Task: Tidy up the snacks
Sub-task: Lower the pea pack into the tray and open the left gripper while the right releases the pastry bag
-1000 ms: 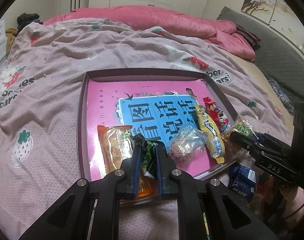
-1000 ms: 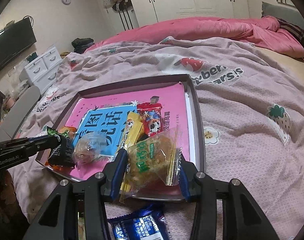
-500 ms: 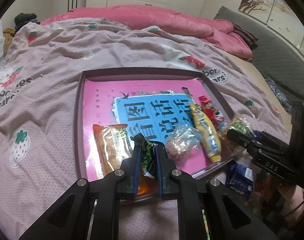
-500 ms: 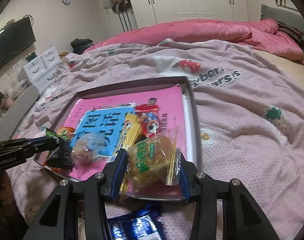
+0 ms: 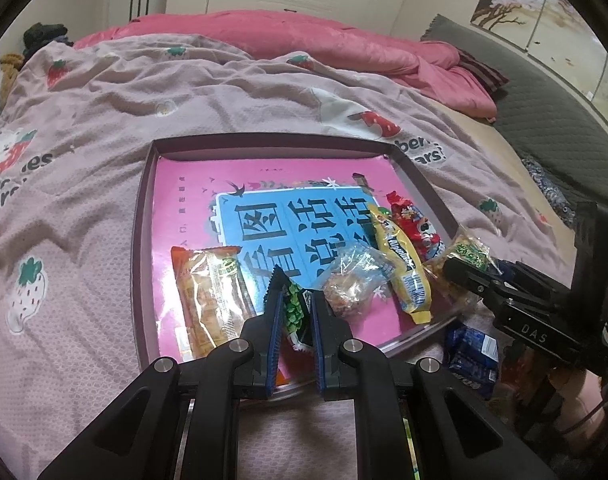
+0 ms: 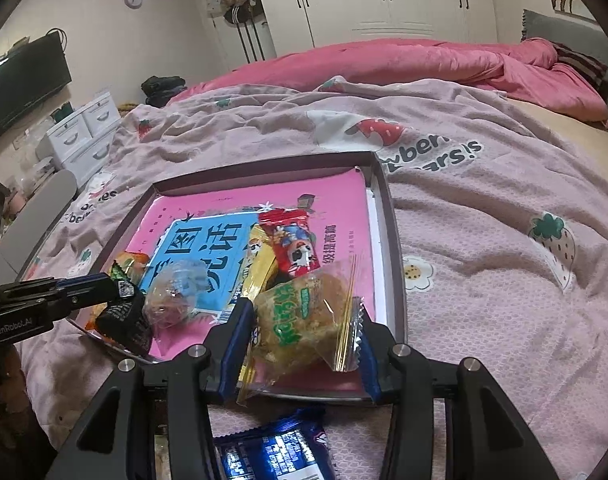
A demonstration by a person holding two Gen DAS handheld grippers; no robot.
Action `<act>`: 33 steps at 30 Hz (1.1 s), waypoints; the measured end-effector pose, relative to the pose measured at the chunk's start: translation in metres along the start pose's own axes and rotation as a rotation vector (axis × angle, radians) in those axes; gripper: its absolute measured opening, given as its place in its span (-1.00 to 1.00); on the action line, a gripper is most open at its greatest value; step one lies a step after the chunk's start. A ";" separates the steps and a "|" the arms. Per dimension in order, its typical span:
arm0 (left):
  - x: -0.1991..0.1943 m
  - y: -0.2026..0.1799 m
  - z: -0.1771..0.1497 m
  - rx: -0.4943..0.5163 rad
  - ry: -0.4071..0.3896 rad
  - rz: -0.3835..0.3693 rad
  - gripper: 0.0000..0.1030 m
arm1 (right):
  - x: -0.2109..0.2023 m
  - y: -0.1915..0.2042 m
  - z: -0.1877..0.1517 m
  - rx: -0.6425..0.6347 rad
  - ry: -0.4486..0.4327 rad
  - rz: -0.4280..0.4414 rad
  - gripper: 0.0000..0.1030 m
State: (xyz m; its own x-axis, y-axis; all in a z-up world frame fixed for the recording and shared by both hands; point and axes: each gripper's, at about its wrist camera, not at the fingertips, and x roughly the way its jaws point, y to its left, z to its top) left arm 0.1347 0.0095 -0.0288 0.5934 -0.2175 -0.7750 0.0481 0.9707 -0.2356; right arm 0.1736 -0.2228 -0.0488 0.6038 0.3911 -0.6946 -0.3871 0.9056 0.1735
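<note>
Left tongs (image 5: 295,312) clenched on dark green-printed snack packet (image 5: 293,312), held over near edge of tray (image 5: 141,240). Right tongs (image 6: 304,332) grasping clear bag of yellow crisps (image 6: 299,320), over tray's near right corner. Orange packet (image 5: 209,292), clear wrapped snack (image 5: 354,284), yellow pack (image 5: 404,264), red pack (image 5: 414,228) lying in tray. Blue packet (image 6: 271,452) on bed blanket (image 6: 504,280) beside tray.

We are seeing a pink book (image 5: 191,184) with a blue panel, a yellow packet (image 5: 404,268), a red packet (image 5: 414,226) and a strawberry-patterned pink blanket (image 5: 83,152).
</note>
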 end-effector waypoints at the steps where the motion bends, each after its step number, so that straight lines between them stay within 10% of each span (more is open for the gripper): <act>1: 0.000 0.001 0.000 -0.001 0.000 0.000 -0.73 | 0.000 0.000 0.000 0.000 0.000 -0.003 -0.08; 33: -0.003 0.002 -0.002 0.000 0.005 -0.017 -0.61 | -0.007 -0.018 0.002 0.083 -0.010 -0.008 0.16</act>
State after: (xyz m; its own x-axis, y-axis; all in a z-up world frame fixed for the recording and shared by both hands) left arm 0.1314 0.0119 -0.0280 0.5886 -0.2344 -0.7737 0.0578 0.9668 -0.2489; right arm 0.1778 -0.2418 -0.0455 0.6135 0.3852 -0.6894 -0.3231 0.9190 0.2260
